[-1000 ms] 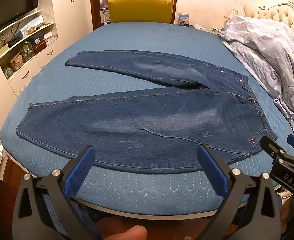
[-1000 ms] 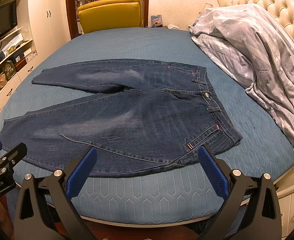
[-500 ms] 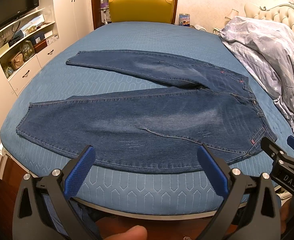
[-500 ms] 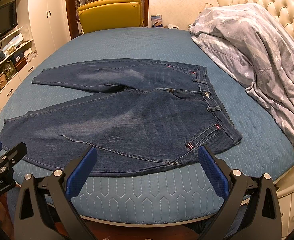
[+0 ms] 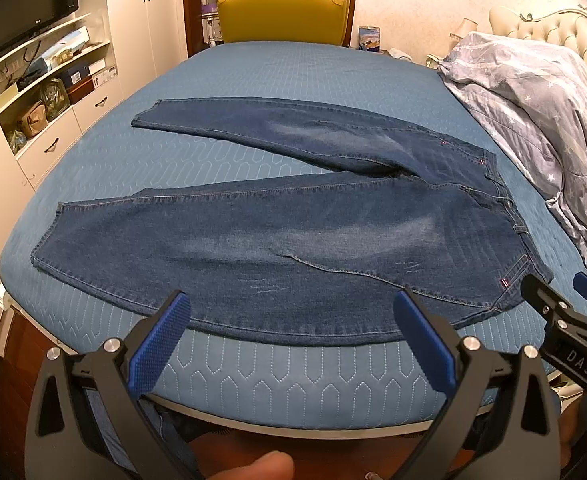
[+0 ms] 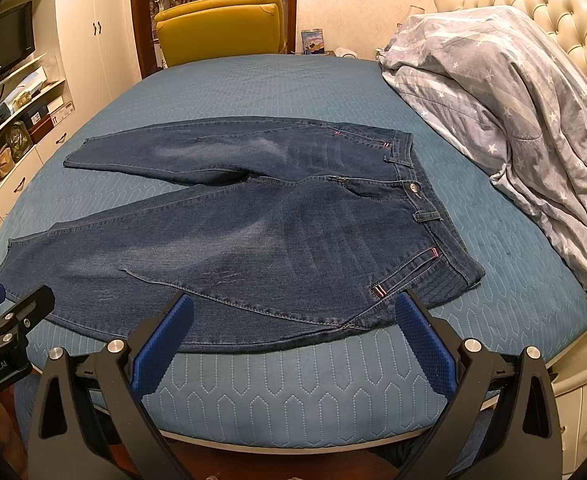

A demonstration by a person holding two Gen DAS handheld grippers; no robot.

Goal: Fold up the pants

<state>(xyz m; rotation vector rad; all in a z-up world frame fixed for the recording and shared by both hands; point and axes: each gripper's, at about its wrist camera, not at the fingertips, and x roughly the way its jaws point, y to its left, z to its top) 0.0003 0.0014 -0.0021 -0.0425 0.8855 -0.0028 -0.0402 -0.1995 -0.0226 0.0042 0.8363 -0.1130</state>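
Pants [image 5: 293, 232] lie flat and unfolded across mid-frame on the blue bed [image 5: 293, 376], nothing shifted since a second ago, left gripper [image 5: 291, 344] and right gripper [image 6: 293, 344] hovering wide open, fold unstarted.

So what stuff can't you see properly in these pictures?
- The jeans underside and back pockets: face down on the bed, both views.
- Pillows, if any: buried under the grey star quilt, right wrist view.
- Bed's near base and the floor: blocked by the open left gripper and open right gripper.
- Shelf items: too small, left wrist view.
- TV: cut off by the lens edge.
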